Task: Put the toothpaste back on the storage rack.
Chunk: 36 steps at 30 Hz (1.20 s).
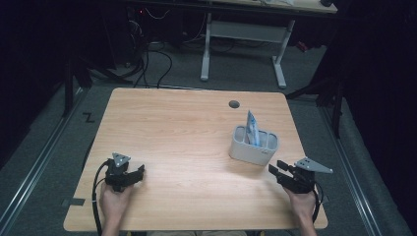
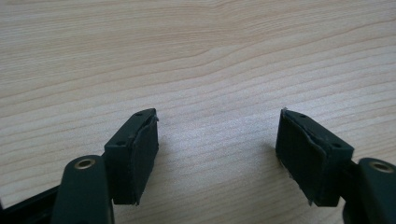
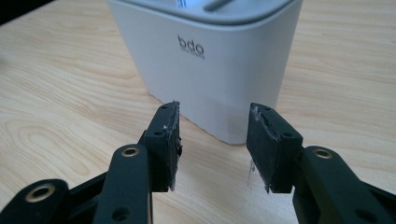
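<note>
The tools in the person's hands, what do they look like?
Each black plastic tool, left and right, has two chunky jaws faced with flat dark pads, small brass-ringed holes in the jaw arms, a grey three-cornered plate on top, and a black cable trailing back. The forearms show no sleeves.

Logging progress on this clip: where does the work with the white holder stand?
Done: nothing visibly; the blue-and-white packet stands in the white holder. In hand: nothing. The right gripper is open, jaws pointing at the holder's wall just ahead, not touching. The left gripper is open over bare table. Left: any grasp or move of holder or packet.
</note>
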Available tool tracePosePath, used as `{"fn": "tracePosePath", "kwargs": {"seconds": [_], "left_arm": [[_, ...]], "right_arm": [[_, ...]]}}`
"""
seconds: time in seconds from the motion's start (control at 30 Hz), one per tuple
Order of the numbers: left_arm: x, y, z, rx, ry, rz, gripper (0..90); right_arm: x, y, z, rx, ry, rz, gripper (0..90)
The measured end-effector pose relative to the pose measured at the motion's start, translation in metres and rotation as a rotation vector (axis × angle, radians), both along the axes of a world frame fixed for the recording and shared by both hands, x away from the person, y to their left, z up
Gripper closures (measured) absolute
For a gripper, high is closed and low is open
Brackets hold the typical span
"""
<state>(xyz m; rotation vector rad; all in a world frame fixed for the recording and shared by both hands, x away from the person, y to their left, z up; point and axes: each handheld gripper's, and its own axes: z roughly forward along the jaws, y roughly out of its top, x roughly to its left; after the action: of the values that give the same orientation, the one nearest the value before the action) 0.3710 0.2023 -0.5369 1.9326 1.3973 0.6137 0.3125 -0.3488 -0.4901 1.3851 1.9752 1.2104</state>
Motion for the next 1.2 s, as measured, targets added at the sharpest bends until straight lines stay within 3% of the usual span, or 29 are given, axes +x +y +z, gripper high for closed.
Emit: {"fn": "tracePosePath", "kwargs": {"seconds": [0.47,0.77,0.87,0.93,1.03,1.13,1.2], "left_arm": [[0.0,0.0,0.0,0.0,0.001,0.0,30.1],[0.0,0.0,0.0,0.0,0.001,0.0,30.1],[0.0,0.0,0.0,0.0,0.001,0.0,30.1],[0.0,0.0,0.0,0.0,0.001,0.0,30.1],[0.0,0.0,0.0,0.0,0.001,0.0,30.0],[0.0,0.0,0.0,0.0,0.001,-0.001,29.9],[0.0,0.0,0.0,0.0,0.001,-0.002,29.9]], "right_arm": [[0.004,-0.004,-0.022,-0.028,0.07,-0.027,55.2],[0.009,-0.004,-0.038,-0.075,0.127,-0.051,54.5],[0.01,-0.003,-0.038,-0.084,0.127,-0.057,54.2],[0.012,-0.003,-0.039,-0.1,0.154,-0.063,52.3],[0.015,0.0,-0.039,-0.124,0.146,-0.065,51.2],[0.016,0.006,-0.04,-0.2,0.128,-0.072,47.2],[0.016,0.009,-0.04,-0.213,0.124,-0.077,45.4]]}}
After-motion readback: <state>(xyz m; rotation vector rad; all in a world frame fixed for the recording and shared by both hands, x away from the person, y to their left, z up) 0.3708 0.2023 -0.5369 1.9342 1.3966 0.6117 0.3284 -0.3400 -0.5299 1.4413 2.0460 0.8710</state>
